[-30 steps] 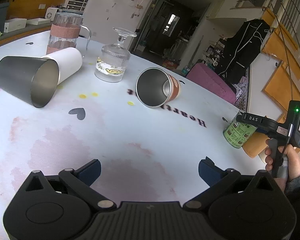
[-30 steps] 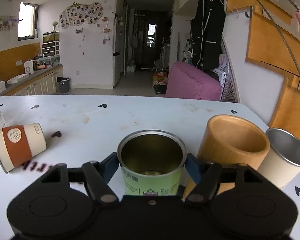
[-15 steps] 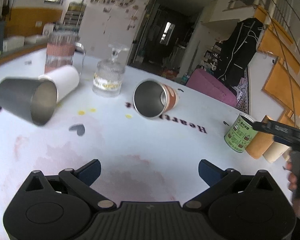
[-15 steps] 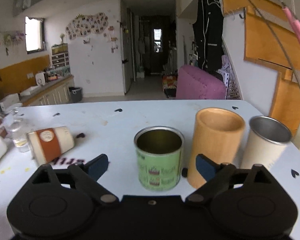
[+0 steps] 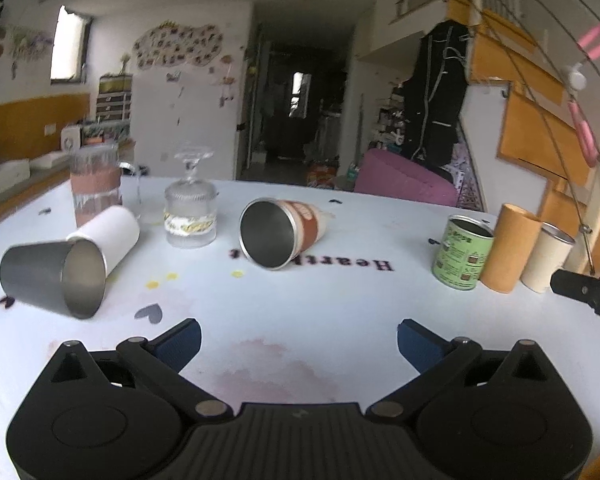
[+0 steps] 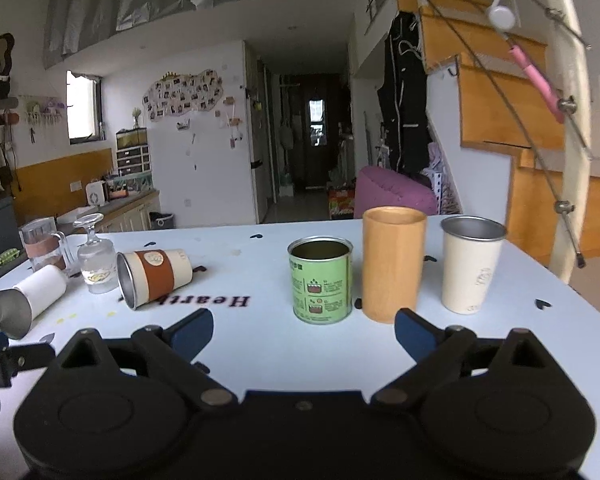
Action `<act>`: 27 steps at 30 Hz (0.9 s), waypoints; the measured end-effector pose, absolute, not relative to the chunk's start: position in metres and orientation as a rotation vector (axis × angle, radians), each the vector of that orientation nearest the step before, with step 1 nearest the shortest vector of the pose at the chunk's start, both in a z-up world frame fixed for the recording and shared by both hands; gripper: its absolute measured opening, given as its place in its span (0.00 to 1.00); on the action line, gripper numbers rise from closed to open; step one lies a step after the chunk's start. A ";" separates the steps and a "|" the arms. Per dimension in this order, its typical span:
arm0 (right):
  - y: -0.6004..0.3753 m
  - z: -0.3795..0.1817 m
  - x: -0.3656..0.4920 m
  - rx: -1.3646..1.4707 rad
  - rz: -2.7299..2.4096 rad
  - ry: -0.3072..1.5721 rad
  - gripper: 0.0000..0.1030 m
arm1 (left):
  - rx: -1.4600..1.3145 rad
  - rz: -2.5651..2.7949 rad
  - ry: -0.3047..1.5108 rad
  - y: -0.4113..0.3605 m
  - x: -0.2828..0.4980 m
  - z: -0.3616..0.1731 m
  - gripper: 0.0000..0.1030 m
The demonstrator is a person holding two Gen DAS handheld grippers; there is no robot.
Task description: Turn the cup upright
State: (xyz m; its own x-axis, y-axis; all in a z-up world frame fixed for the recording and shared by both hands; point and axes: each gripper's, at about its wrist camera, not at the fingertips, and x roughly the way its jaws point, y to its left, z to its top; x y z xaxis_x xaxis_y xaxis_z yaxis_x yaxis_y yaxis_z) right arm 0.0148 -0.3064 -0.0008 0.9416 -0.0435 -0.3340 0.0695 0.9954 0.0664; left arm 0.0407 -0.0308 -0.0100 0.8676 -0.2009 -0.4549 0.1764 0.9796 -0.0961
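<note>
A cream cup with a brown sleeve (image 5: 284, 232) lies on its side at the table's middle, mouth toward me; it also shows in the right wrist view (image 6: 154, 276). A grey steel cup (image 5: 52, 278) and a white cup (image 5: 110, 234) lie on their sides at the left. A green tin cup (image 6: 320, 280) stands upright, with an orange cup (image 6: 394, 264) and a cream steel cup (image 6: 470, 264) upright beside it. My left gripper (image 5: 298, 340) is open and empty, short of the sleeved cup. My right gripper (image 6: 304, 332) is open and empty, just short of the green tin.
A footed glass (image 5: 190, 210) stands upside down and a glass jug with a pink band (image 5: 96, 188) stands behind the white cup. The white table (image 5: 300, 300) carries printed hearts and lettering. Its right edge (image 6: 572, 300) lies past the cream cup.
My right gripper has let go of the green tin, opened and drawn back from it. My left gripper has drawn back and levelled out, so the table looks flatter.
</note>
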 end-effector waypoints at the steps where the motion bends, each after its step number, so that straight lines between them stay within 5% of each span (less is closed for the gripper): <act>1: -0.307 -0.001 0.009 0.080 -0.058 0.335 0.96 | -0.044 -0.202 0.470 -0.032 0.037 -0.009 1.00; 27: -0.298 -0.010 -0.044 0.041 -0.097 0.310 1.00 | 0.017 -0.248 0.384 -0.050 0.006 -0.005 1.00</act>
